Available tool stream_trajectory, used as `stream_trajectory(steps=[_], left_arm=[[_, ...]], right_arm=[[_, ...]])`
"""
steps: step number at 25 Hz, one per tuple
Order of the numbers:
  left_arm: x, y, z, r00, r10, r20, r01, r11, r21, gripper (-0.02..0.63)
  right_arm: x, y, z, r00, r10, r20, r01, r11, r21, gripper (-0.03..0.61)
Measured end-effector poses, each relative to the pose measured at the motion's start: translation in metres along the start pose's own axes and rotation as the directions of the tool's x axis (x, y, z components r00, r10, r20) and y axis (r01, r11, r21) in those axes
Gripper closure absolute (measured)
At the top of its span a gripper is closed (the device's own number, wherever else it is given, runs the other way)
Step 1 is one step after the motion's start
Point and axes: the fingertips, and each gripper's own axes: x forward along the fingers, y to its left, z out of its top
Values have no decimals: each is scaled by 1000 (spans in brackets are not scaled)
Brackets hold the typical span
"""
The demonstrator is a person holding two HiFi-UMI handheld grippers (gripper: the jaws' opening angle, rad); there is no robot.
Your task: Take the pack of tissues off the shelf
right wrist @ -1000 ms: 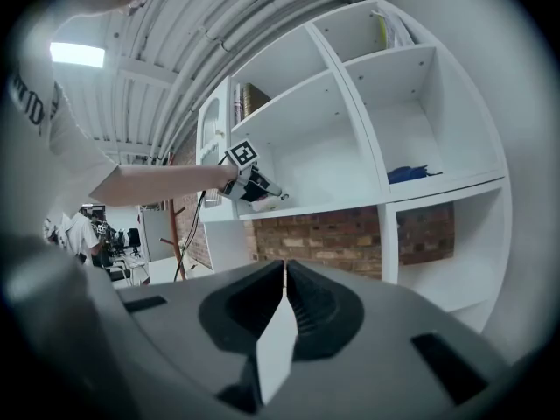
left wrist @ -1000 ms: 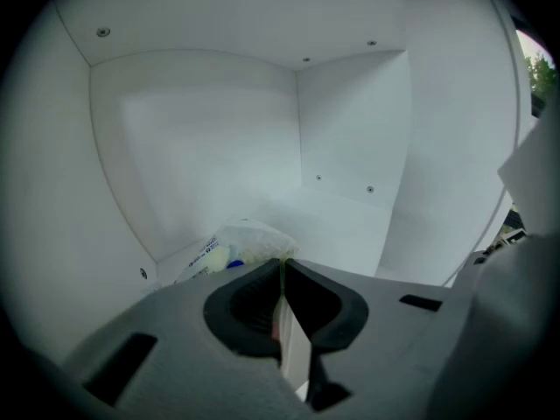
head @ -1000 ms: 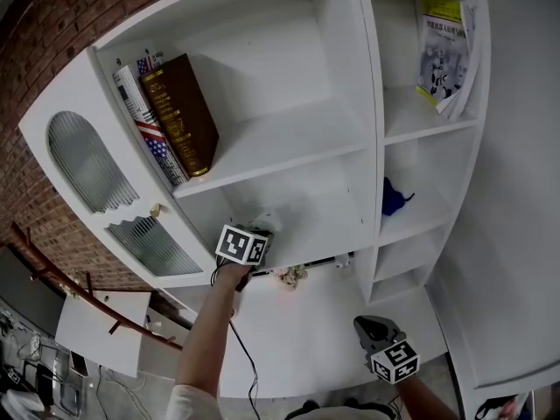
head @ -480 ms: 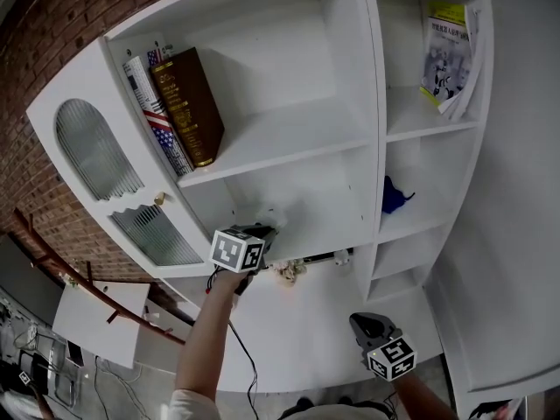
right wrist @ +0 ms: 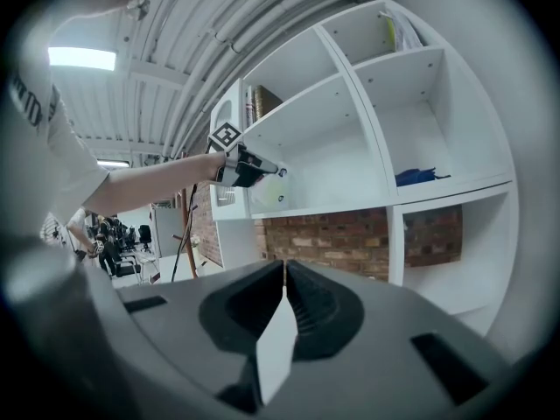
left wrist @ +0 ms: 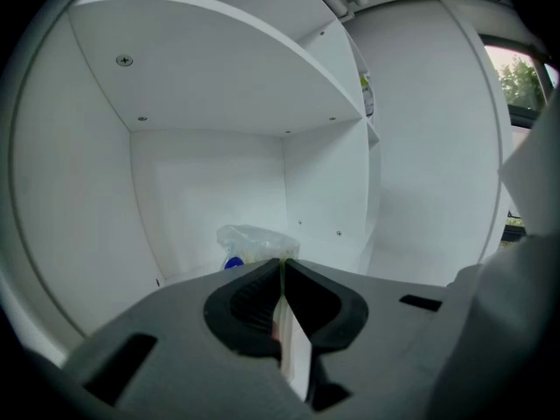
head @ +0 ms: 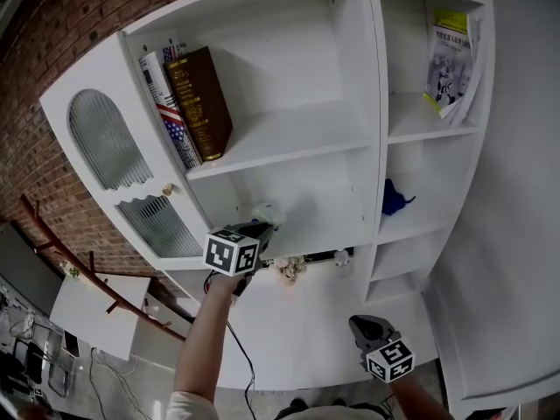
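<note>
The pack of tissues point(head: 265, 213), pale in a clear plastic wrapper, is in the lower middle compartment of the white shelf unit point(head: 289, 138). My left gripper point(head: 261, 228) reaches into that compartment, shut with its tips on the near edge of the pack's wrapper. In the left gripper view the pack point(left wrist: 255, 243) rises just beyond the closed tips of the left gripper point(left wrist: 282, 262), its lower part hidden. The right gripper view shows the left gripper point(right wrist: 261, 171) with the pack point(right wrist: 268, 192) at its end. My right gripper point(head: 361, 323) hangs low, shut and empty, and appears again as the right gripper point(right wrist: 284, 266).
Two books point(head: 197, 103) lean in the compartment above. A magazine point(head: 451, 55) stands at the top right and a blue thing point(head: 394, 198) lies below it. Small items point(head: 289, 269) sit on the counter ledge. A ribbed-glass cabinet door point(head: 105, 138) is at the left.
The head view has drifted a little, so the shelf sits further right. The left gripper stays shut at the pack, and the right gripper has barely moved.
</note>
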Motion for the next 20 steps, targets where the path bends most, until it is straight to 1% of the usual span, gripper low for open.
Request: stream_trajectory(steps=[7,14,20], left_arm=[[-29,-7,8,999,23,47,-23,1000,-1,578],[-57,-17,-1,997,31,74,-30,999,-17,578],[-87,-22,-13,994,58,95,-55,998,-28,578]], right_arm=[[-2,3,2,1000,16,4,-16,1000,-11,547],[-2,15,1,999,45,0,-45,999,-16,547],[1,25,-2,997,76,-5,-76,997,-25,546]])
